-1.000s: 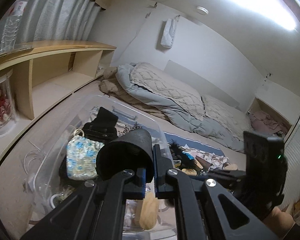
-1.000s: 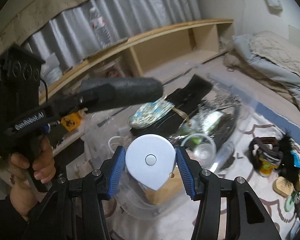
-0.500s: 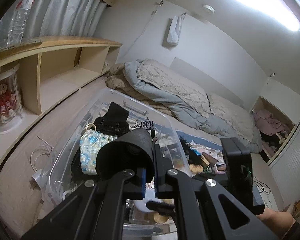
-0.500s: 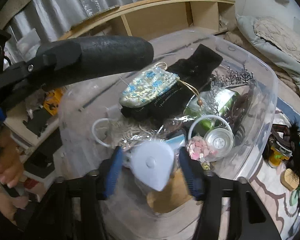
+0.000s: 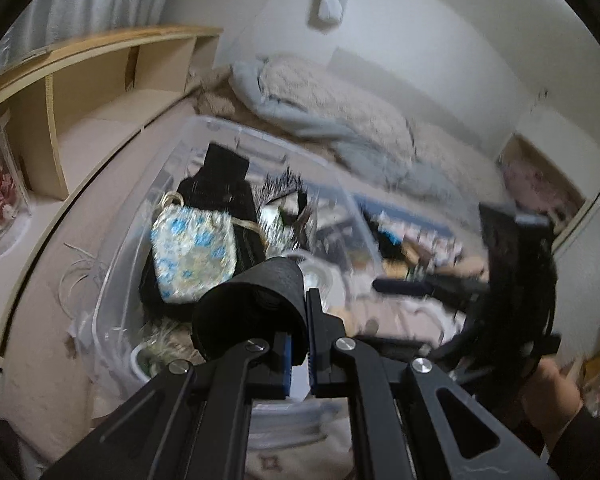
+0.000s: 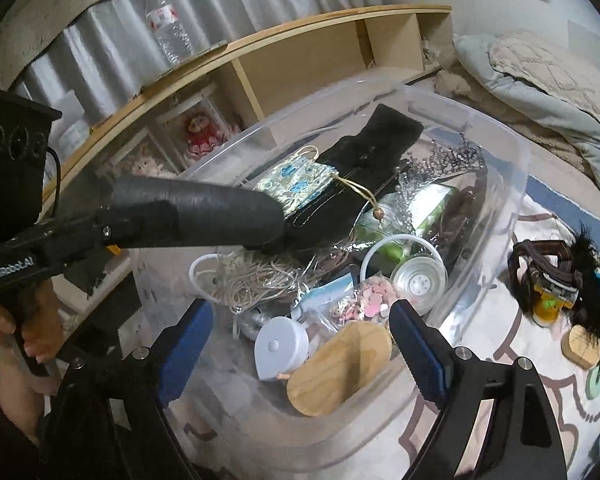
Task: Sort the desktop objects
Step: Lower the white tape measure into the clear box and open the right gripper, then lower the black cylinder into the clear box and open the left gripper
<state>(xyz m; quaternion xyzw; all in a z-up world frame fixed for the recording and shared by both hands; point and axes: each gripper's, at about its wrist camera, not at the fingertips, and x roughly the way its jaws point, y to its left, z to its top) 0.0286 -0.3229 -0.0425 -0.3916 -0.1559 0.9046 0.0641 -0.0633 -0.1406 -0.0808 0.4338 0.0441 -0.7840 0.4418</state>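
A clear plastic bin (image 6: pixel 512 184) holds mixed small items. My right gripper (image 6: pixel 300 308) hangs over its near end, jaws opening wide, with nothing pressed between the blue pads. The white tape measure (image 6: pixel 282 346) lies below them on the bin floor, beside an oval wooden piece (image 6: pixel 340 372). My left gripper (image 5: pixel 300 320) is shut on the wall of a black tube (image 5: pixel 252 312), held over the same bin (image 5: pixel 172 160). From the right wrist view the black tube (image 6: pixel 196 216) reaches in from the left above the contents. The right gripper (image 5: pixel 404 290) is a dark blur in the left wrist view.
In the bin lie a floral pouch (image 6: pixel 296 180), black cloth (image 6: pixel 380 148), a silver tiara (image 6: pixel 452 156) and a tangle of cord (image 6: pixel 256 276). A wooden shelf (image 6: pixel 300 40) with a water bottle (image 6: pixel 168 28) runs behind. Bedding (image 6: pixel 540 80) and loose items on the rug (image 6: pixel 552 284) are to the right.
The right gripper opened and the white tape measure dropped out of it into the bin. The right hand sank closer to the bin. The left wrist tilted down, still holding the black tube.
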